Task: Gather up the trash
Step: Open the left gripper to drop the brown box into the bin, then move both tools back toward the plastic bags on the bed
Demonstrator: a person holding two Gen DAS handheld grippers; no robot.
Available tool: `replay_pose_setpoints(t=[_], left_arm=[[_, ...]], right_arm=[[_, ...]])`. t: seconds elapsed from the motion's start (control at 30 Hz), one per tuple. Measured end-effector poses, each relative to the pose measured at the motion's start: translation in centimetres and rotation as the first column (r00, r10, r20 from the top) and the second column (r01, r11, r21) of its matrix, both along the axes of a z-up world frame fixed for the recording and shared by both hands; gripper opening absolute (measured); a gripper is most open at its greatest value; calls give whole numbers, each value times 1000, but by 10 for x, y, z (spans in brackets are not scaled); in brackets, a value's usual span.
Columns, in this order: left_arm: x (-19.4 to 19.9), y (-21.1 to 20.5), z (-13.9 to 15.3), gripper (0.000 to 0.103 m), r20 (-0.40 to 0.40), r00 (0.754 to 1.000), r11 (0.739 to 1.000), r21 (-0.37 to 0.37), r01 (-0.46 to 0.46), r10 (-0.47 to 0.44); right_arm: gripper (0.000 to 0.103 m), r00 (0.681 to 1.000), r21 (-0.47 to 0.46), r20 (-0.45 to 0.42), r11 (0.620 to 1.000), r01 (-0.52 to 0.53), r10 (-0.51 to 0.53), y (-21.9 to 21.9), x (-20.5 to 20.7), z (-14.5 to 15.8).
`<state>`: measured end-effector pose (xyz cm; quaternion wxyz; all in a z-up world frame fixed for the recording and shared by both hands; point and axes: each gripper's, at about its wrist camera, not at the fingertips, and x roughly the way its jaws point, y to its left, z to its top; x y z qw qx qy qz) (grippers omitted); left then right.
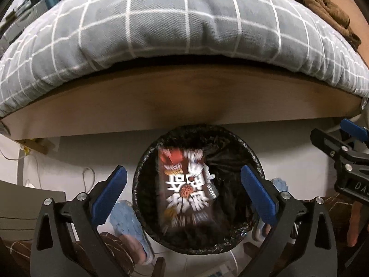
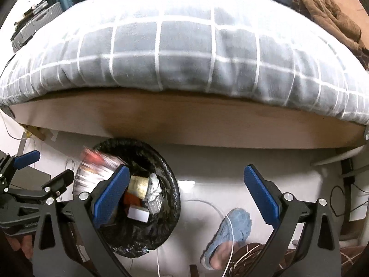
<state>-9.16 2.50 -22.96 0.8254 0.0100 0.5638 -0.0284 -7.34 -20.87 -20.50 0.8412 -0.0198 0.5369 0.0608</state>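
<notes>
The left hand-held gripper (image 1: 183,191) stands wide apart, empty, above the bin (image 1: 253,159) at lower centre; the snack wrapper (image 1: 184,184) is dropping in. The right hand-held gripper (image 2: 184,194) is apart, empty. Next probably: find more trash.

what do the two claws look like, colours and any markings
Both are alike: the left claw and right claw have black angular frames with triangular cut-outs and silver rivets, and long blue fingers with ridged, saw-toothed pads. White lettering marks the bodies, only partly legible.
</notes>
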Motion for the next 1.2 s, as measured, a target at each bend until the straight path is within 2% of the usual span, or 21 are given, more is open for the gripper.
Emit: replay_pose_setpoints(t=[0.37, 0.67, 0.97, 1.2], left_arm=[[5, 2, 40, 97, 102, 993, 997, -30, -64, 67], [12, -18, 99, 97, 192, 977, 995, -47, -87, 94], [48, -17, 149, 97, 276, 955, 993, -62, -98, 112], [95, -13, 163, 97, 319, 942, 994, -39, -98, 106]], right_arm=[[95, 992, 26, 123, 1000, 3, -7, 5, 8, 56], [95, 974, 30, 226, 1000, -6, -1, 7, 16, 96], [95, 952, 51, 306, 999, -4, -12, 4, 41, 126], [95, 942, 51, 336, 999, -10, -7, 9, 82, 136]])
